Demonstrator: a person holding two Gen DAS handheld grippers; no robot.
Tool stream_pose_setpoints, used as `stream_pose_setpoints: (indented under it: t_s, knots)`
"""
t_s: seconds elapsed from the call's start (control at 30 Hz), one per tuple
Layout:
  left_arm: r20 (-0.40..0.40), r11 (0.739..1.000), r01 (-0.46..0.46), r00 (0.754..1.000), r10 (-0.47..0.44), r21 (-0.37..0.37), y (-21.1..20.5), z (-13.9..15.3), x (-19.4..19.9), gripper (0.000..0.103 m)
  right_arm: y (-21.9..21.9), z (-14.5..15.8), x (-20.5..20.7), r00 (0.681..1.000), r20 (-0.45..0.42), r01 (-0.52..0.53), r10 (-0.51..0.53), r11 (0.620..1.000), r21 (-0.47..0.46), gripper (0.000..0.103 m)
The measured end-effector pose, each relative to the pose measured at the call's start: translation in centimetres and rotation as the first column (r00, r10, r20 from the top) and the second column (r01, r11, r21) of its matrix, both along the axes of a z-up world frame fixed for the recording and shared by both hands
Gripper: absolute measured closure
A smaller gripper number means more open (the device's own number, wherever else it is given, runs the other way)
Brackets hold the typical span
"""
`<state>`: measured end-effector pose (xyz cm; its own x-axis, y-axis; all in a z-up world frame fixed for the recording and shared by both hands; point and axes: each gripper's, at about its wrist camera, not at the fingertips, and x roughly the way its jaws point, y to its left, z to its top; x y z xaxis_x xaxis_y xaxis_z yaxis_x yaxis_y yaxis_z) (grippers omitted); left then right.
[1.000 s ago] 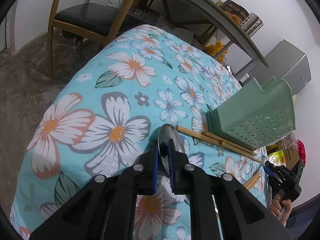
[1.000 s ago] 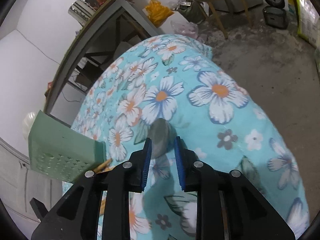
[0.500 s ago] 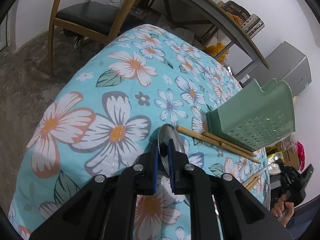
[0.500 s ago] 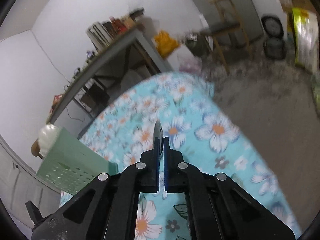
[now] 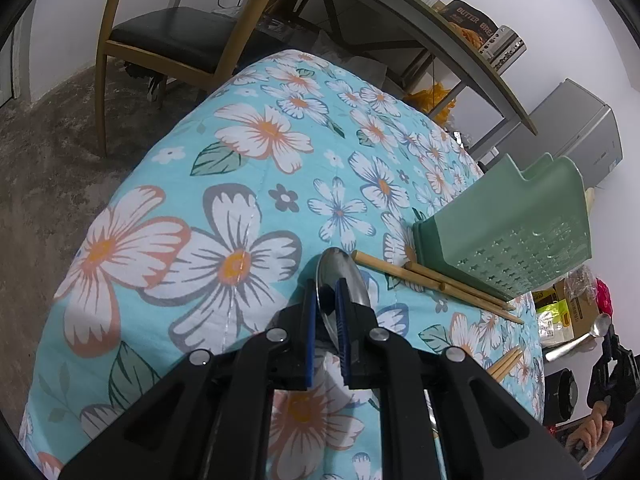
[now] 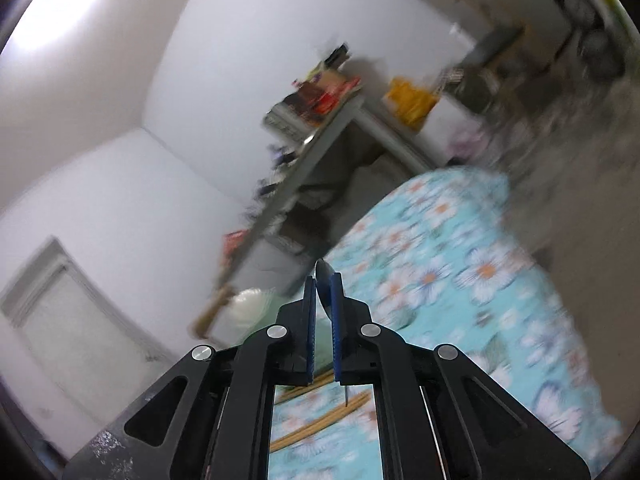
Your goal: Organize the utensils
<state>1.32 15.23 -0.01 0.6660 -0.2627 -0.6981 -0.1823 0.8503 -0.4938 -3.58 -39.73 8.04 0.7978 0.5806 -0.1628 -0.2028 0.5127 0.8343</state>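
- The left gripper (image 5: 325,292) points down at the flowered cloth (image 5: 248,184) over the tabletop, its jaws clamped on a metal spoon (image 5: 340,276) whose round bowl sticks out past the blue pads (image 5: 308,320).
- That spoon sits low over the cloth, in the middle of the tabletop's near part.
- The right gripper (image 6: 323,292) points almost level toward the wall, jaws together on a second spoon (image 6: 325,280), held edge-on so only a thin dark sliver shows between the pads.
- In the left wrist view this gripper appears at the far right, beyond the tabletop's right edge, with the spoon's bowl (image 5: 602,326) raised and its handle slanting down; a person's hand (image 5: 588,436) shows below it.
- A green perforated utensil holder (image 5: 516,232) stands tilted near the tabletop's right edge.
- Three wooden chopsticks (image 5: 432,280) lie on the cloth touching the holder's base, their blunt ends just beside the left spoon's bowl.
- More chopsticks (image 5: 506,362) lie farther along the right edge; they also show under the right gripper (image 6: 320,420).
- The right wrist view is blurred.
- A wooden chair (image 5: 172,36) stands beyond the tabletop's far left corner, and a grey shelf (image 5: 440,40) with boxes runs behind.
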Motion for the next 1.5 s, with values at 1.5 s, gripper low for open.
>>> stream_pose_setpoints:
  t_s: [1.5]
  knots:
    - [0.016,0.959,0.056,0.998,-0.063,0.279,-3.0,1.0,-0.5,0.088,9.8,-7.1,4.7,0.939,-0.344,-0.138,0.006,0.923,-0.359,0.089]
